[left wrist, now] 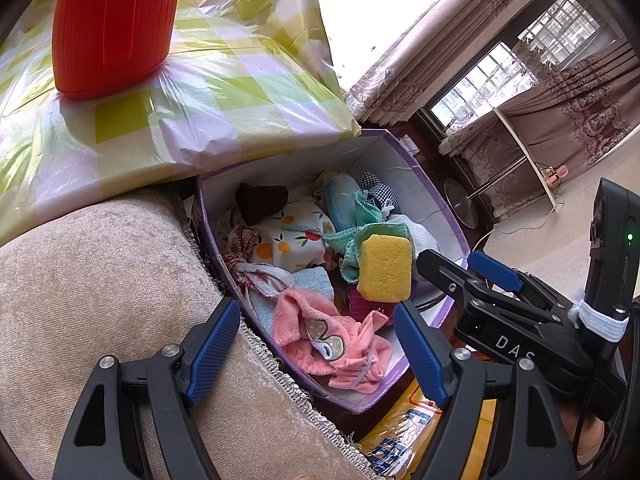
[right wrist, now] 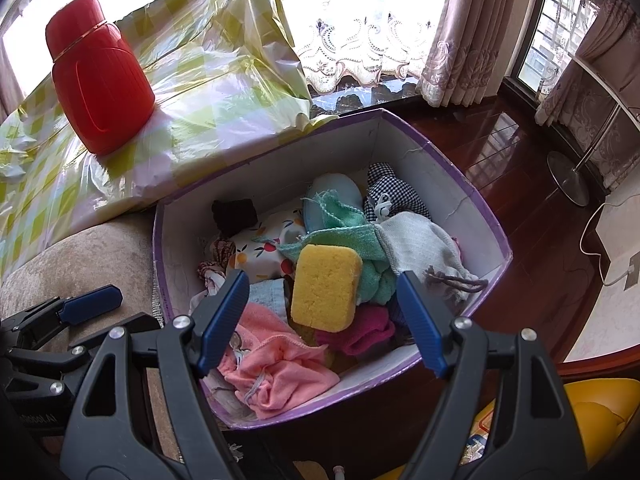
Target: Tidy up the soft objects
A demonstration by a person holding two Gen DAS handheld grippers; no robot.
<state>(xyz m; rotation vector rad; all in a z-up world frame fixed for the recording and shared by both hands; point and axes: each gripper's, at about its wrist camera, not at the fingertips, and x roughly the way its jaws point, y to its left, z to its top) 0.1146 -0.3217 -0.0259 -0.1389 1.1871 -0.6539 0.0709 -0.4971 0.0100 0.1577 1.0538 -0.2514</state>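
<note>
With your left gripper (left wrist: 316,344) and right gripper (right wrist: 322,320) both released, pinch the light, springy yellow rectangular sponge (right wrist: 325,289) (topmost in the purple-rimmed cardboard box (right wrist: 472,196)) across its short sides.

I see a purple-edged box (right wrist: 476,216) with white inner walls. In it lie a yellow sponge (right wrist: 325,289), a pink towel (right wrist: 280,368), a mint-green cloth (right wrist: 352,236), a black-and-white checked cloth (right wrist: 394,192), a white pouch (right wrist: 272,252) printed with oranges, and a magenta cloth (right wrist: 360,332). A red bottle (right wrist: 100,84) stands on yellow-green checked plastic (right wrist: 224,92). My pads (right wrist: 224,320) are blue.
</note>
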